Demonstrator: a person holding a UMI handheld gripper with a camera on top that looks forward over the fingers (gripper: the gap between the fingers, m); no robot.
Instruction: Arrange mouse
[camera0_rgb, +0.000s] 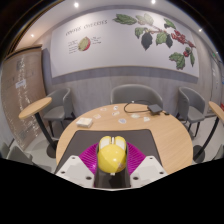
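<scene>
Gripper (111, 163) clamped on rounded yellow mouse (111, 156) btwn magenta pads, above round wooden table (170, 135), grey chairs (135, 96) beyond

- A yellow mouse (111, 157) sits between the jaws of the gripper (111, 160), with the magenta pads (90, 158) pressed against both its sides.
- Beyond it stretches a round wooden counter (160, 140).
- A dark object with a cable (152, 108) lies near the counter's far edge.
- Grey chairs (135, 95) stand around it.
- The wall behind carries a mural of leaves and fruit (155, 35).
</scene>
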